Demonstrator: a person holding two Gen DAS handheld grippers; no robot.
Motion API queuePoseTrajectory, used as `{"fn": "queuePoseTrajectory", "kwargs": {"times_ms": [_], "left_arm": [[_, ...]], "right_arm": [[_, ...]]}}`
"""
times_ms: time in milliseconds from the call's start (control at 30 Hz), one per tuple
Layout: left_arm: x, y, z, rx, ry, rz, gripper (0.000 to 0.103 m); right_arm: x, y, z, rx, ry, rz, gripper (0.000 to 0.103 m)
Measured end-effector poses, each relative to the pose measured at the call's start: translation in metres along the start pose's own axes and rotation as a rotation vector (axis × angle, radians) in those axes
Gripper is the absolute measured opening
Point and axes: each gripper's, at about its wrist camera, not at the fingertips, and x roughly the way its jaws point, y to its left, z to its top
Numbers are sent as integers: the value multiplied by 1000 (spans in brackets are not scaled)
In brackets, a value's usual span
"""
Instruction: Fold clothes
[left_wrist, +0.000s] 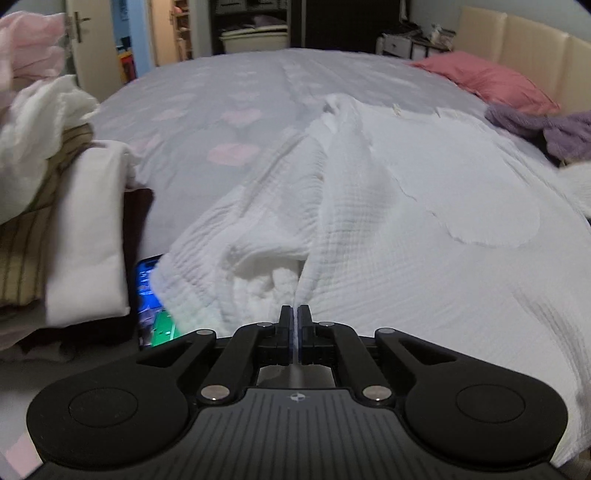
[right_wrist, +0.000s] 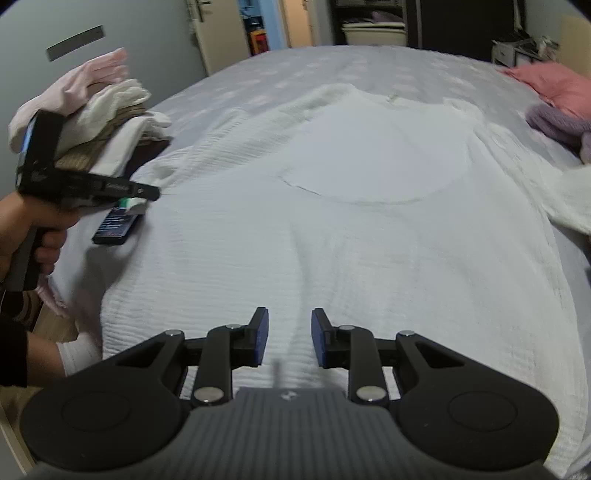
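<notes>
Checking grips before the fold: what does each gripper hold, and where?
Left gripper pinches the white crinkled cotton garment at a fold of its near edge; right gripper holds nothing.

Left gripper (left_wrist: 295, 314) clamped on white garment (left_wrist: 369, 229) fold; phone (left_wrist: 155, 302) beside, on bed (left_wrist: 221, 92).

You had the garment (right_wrist: 332, 240) spread on the bed (right_wrist: 258, 74), the clothes pile (right_wrist: 110, 122) and phone (right_wrist: 116, 225) at its left, pillow (right_wrist: 554, 81) far right.

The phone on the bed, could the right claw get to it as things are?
Probably not directly: the phone lies off to its left, with the left claw and the hand holding it right over it. The right claw is open.
</notes>
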Motion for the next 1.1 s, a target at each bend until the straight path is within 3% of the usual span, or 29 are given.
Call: {"fn": "queuePoseTrajectory", "kwargs": {"times_ms": [67,133,200,300,467,500,533,567,600,733,833,1000,1033,1100], "left_arm": [[-5,-3,0,-9,-12,-41,0],[-2,-16,9,56,38,-87,1],[-4,-23,14,92,43,-73,3],[-12,-15,25,67,12,-60,20],[-15,23,55,28,-45,11,25],[-12,30,60,27,-47,26,29],[-10,35,62,31,-32,38,42],[-7,40,63,36,-18,51,49],[-4,45,64,40,-3,64,52],[-2,60,58,16,21,109,52],[-1,67,54,-4,2,99,51],[13,64,52,29,3,117,51],[19,64,52,34,13,120,48],[29,66,51,28,41,113,16]], "right_arm": [[0,6,0,-29,-5,9,31],[0,9,0,-45,-4,8,31],[0,10,1,-44,-3,8,31],[-2,10,2,-42,-10,9,32],[-2,9,4,-38,-16,22,32],[-2,9,4,-39,-14,24,32],[-2,9,4,-40,-14,25,32],[-3,9,4,-40,-14,27,32],[-3,9,4,-41,-15,29,32],[-6,10,5,-34,-24,43,32],[-5,10,4,-33,-18,49,32],[-6,11,3,-29,-12,61,32],[-6,11,3,-28,-12,63,32],[-6,12,3,-25,-12,64,33]]}}
